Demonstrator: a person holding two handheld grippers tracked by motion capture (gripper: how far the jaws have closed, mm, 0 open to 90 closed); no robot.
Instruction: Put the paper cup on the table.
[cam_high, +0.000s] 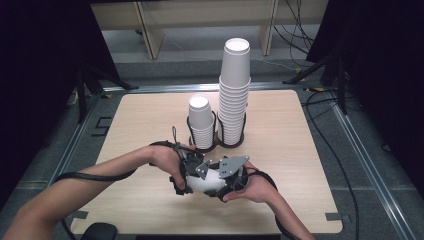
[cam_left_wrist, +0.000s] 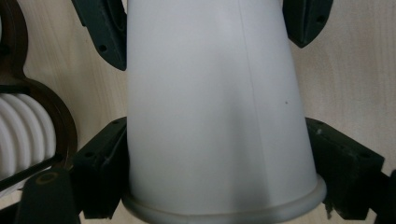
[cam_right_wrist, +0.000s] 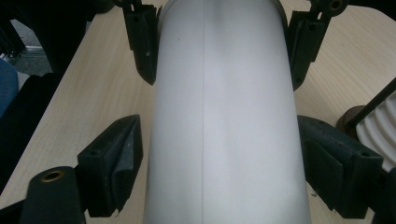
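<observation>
1. Left tongs (cam_high: 187, 172): low over the near middle of the pale wooden desk (cam_high: 300, 165), in the person's left hand (cam_high: 165, 157). They are clenched on a white paper cup (cam_high: 202, 182). In the left gripper view the black jaws press the white paper cup (cam_left_wrist: 219, 107) on both flanks just above its rolled rim, which lies nearest that camera.
2. White paper cup: lies on its side between the two tongs, held just above the desk surface, in front of the holder. A seam runs along its wall in both gripper views.
3. Right tongs (cam_high: 227, 182): in the person's right hand (cam_high: 255, 187), facing the left tongs from the other end of the cup. In the right gripper view the black jaws sit against both sides of the white paper cup (cam_right_wrist: 224, 116), grasping it. The left tongs' jaws show farther off at the top.
4. Behind: a dark two-ring wire holder (cam_high: 216, 145) at mid-desk. Its left ring carries a short stack of white paper cups (cam_high: 201, 122); its right ring a tall stack of white paper cups (cam_high: 234, 90). The two stacks stand just beside each other.
</observation>
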